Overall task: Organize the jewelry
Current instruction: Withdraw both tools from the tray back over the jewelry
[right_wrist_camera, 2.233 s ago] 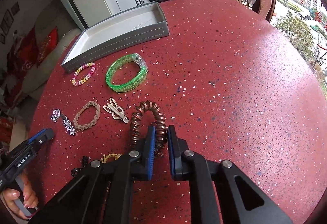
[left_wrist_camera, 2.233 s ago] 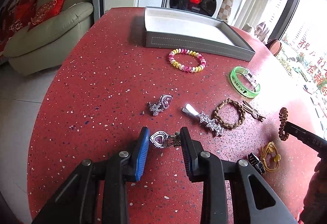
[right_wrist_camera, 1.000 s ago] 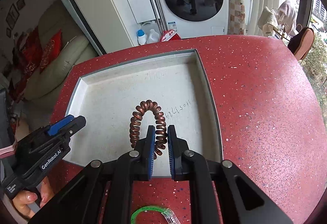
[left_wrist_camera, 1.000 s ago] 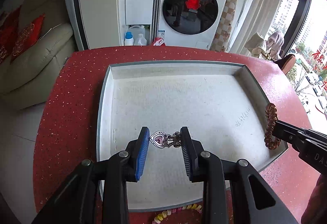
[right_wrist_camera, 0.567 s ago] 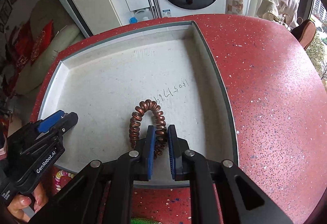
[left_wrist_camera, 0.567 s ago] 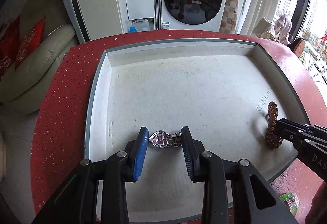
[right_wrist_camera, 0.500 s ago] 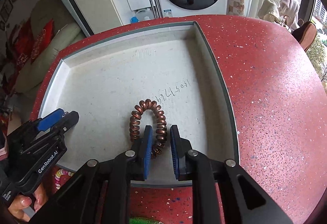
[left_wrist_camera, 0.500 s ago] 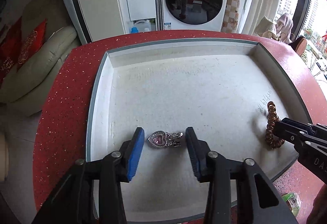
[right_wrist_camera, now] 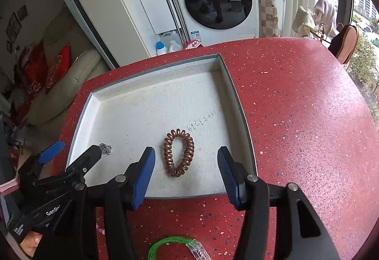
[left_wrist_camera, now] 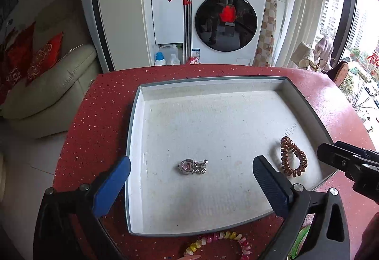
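Note:
A shallow grey tray with a white floor (left_wrist_camera: 213, 117) sits on the red speckled table (left_wrist_camera: 94, 117). A silver heart pendant (left_wrist_camera: 192, 166) lies on the tray floor. My left gripper (left_wrist_camera: 191, 173) is wide open just above and behind it. A copper spiral hair tie (right_wrist_camera: 178, 152) lies flat near the tray's right wall (right_wrist_camera: 239, 106); it also shows in the left wrist view (left_wrist_camera: 293, 157). My right gripper (right_wrist_camera: 186, 160) is wide open and empty over it. The left gripper (right_wrist_camera: 71, 151) shows at the left of the right wrist view, with part of the pendant (right_wrist_camera: 106, 148) beside its finger.
A pink and yellow bead bracelet (left_wrist_camera: 218, 242) lies on the table in front of the tray. A green bangle (right_wrist_camera: 175, 248) lies at the near edge. A washing machine (left_wrist_camera: 225, 20) and a cream sofa (left_wrist_camera: 47, 84) stand beyond the table.
Both grippers carried their items over the tray, lowered them and opened. The pendant and the hair tie now lie loose on the tray floor. Both grippers have pulled back and up.

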The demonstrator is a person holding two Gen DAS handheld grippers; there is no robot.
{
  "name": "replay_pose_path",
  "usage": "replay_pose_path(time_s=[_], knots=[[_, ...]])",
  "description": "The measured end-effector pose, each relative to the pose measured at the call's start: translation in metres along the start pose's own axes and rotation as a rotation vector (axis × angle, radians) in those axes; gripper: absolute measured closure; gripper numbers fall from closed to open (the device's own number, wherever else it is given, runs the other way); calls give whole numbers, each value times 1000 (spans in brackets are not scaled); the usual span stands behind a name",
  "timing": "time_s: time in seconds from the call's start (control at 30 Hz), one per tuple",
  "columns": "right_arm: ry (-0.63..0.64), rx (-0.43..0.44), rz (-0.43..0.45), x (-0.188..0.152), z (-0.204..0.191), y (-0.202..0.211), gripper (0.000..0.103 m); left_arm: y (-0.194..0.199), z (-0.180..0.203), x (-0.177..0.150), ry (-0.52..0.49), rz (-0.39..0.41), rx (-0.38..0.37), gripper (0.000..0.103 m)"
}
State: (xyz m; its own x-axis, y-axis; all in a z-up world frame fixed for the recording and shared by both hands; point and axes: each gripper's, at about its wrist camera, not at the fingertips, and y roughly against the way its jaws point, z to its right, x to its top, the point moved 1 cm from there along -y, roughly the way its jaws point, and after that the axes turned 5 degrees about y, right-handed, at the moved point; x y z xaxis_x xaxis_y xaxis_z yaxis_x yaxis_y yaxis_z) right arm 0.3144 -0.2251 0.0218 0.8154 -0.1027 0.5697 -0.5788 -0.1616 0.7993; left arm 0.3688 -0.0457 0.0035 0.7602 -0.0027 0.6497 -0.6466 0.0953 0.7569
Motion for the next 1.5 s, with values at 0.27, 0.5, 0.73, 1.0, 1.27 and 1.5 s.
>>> replay_pose_path(time_s=[0.27, 0.5, 0.73, 1.0, 1.27, 1.5], knots=[[-34, 95, 69, -14, -4, 38, 22, 47, -25, -11, 38, 8, -73, 0], [-21, 115, 88, -39, -10, 65, 15, 72, -38, -43, 13, -30, -77, 0], [8, 85, 19, -72, -8, 66, 15, 70, -50, -77, 43, -75, -25, 0], [-25, 43, -63, -119, 11, 65, 15, 76, -64, -126, 14, -129, -57, 0], [17, 15, -120, -173, 7, 79, 15, 92, -73, -155, -41, -113, -71, 0], [135, -59, -155, -210, -4, 88, 15, 89, -73, -165, -77, -111, -68, 0]])
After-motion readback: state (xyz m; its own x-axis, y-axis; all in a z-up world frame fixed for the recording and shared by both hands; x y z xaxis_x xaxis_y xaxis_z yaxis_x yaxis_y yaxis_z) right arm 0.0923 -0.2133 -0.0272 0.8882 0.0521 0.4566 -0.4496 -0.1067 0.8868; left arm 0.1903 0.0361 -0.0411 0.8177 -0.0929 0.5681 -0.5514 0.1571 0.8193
